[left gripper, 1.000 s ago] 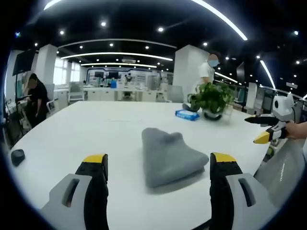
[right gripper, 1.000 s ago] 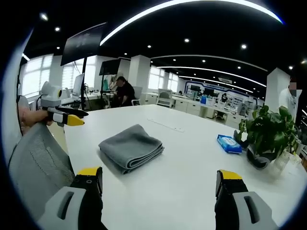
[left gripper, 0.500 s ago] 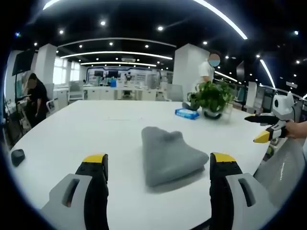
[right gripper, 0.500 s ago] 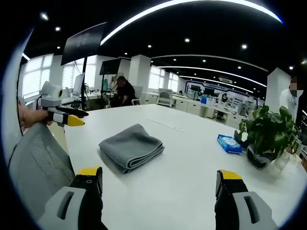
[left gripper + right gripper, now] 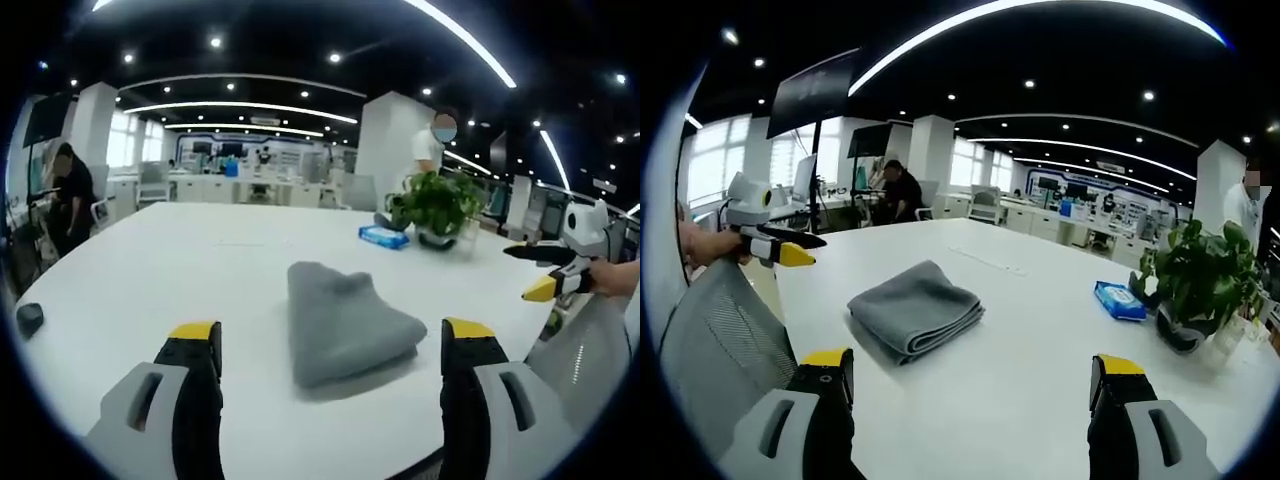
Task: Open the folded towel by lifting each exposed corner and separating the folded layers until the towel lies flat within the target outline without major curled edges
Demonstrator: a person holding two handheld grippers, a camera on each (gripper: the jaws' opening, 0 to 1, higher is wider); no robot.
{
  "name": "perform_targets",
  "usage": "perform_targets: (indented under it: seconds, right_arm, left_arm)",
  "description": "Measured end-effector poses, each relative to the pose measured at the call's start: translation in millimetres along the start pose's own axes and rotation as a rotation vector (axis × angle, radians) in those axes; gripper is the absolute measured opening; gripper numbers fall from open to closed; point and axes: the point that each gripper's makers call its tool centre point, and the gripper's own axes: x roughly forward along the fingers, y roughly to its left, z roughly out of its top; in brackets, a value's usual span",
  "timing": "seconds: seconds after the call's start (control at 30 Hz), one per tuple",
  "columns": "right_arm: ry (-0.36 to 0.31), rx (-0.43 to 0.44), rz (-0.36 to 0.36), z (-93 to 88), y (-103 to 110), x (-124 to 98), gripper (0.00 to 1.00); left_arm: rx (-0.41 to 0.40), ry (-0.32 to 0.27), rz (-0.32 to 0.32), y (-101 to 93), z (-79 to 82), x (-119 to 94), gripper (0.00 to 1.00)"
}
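A grey towel (image 5: pixel 343 320) was seen lying folded on the white tabletop (image 5: pixel 180 270), and everything else is placed relative to it. In the left gripper view, a small dark object (image 5: pixel 29 318) sat well to the left of the towel near the tabletop's edge. The left gripper (image 5: pixel 330 400) was held short of the towel with its jaws spread wide, the towel lying between and beyond the yellow tips, untouched. Beyond the towel and to its right, a blue packet (image 5: pixel 384 236) and a potted plant (image 5: pixel 436 207) were seen side by side. Farther right, off the tabletop's edge, the right gripper (image 5: pixel 545 272) was held in a hand (image 5: pixel 606 278), its jaws apart. In the right gripper view, the left gripper (image 5: pixel 790 247) appeared to the left of the towel (image 5: pixel 915 310), above a mesh chair back (image 5: pixel 720 335). The right gripper (image 5: pixel 970 390) was likewise wide open and empty, well short of the towel, with the packet (image 5: pixel 1121 299) and plant (image 5: pixel 1200 275) off to the towel's right.
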Motion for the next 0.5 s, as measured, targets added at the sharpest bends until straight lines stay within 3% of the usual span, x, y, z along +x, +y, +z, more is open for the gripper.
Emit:
perform_targets:
  seconds: [0.17, 0.23, 0.33, 0.5]
  right_arm:
    - [0.038, -0.068, -0.005, -0.7, 0, 5, 1.00]
    - [0.034, -0.069, -0.006, 2.7, -1, 6, 1.00]
    - [0.024, -0.060, -0.012, 9.9, -4, 13, 1.00]
    - [0.024, -0.043, -0.011, 14.6, -4, 25, 1.00]
  left_arm:
    - [0.000, 0.069, -0.036, -5.3, -7.1, 4, 0.88]
    - [0.027, 0.124, -0.032, -1.5, -14.2, 6, 0.82]
    - [0.067, 0.141, -0.033, 1.5, -13.4, 12, 0.73]
    - [0.195, 0.175, -0.088, -3.9, -12.7, 26, 0.67]
